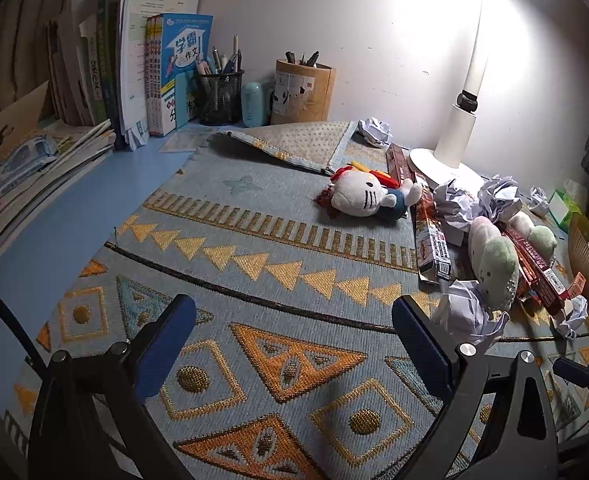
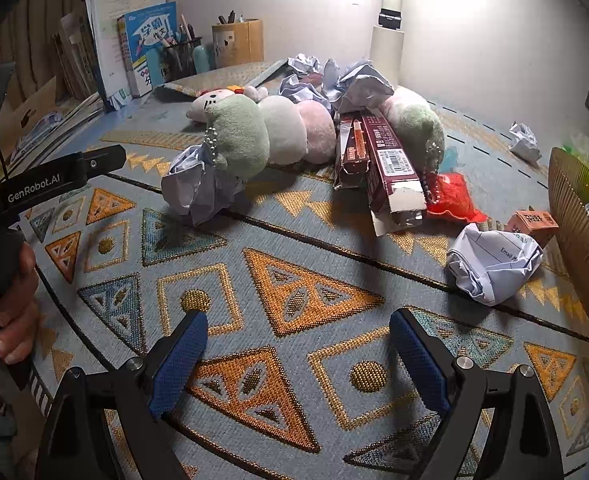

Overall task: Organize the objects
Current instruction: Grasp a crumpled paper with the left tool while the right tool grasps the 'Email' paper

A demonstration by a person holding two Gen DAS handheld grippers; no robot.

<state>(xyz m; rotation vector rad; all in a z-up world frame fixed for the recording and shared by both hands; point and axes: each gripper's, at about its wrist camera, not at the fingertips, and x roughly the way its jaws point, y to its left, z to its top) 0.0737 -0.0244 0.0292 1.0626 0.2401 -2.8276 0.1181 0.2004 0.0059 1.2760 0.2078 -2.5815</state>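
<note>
My left gripper (image 1: 294, 324) hovers open over the patterned mat (image 1: 230, 264), nothing between its blue pads. My right gripper (image 2: 298, 336) is open too, above bare mat (image 2: 302, 292). Ahead of it lies a clutter: a pastel caterpillar plush (image 2: 278, 128), dark red boxes (image 2: 386, 160), a red wrapper (image 2: 452, 196), a small orange box (image 2: 534, 224) and crumpled paper balls (image 2: 490, 264) (image 2: 198, 188). In the left wrist view the same pile sits at the right, with a white cat plush (image 1: 364, 196) beside the red boxes (image 1: 432, 236) and the caterpillar plush (image 1: 494, 264).
Books (image 1: 142, 72), a mesh pen cup (image 1: 219, 96) and a cardboard pen holder (image 1: 304, 92) line the back wall. A white desk lamp (image 1: 454, 136) stands at back right. A corrugated cardboard bin (image 2: 582, 236) is at the right edge. The mat's far corner (image 1: 290, 142) is folded over.
</note>
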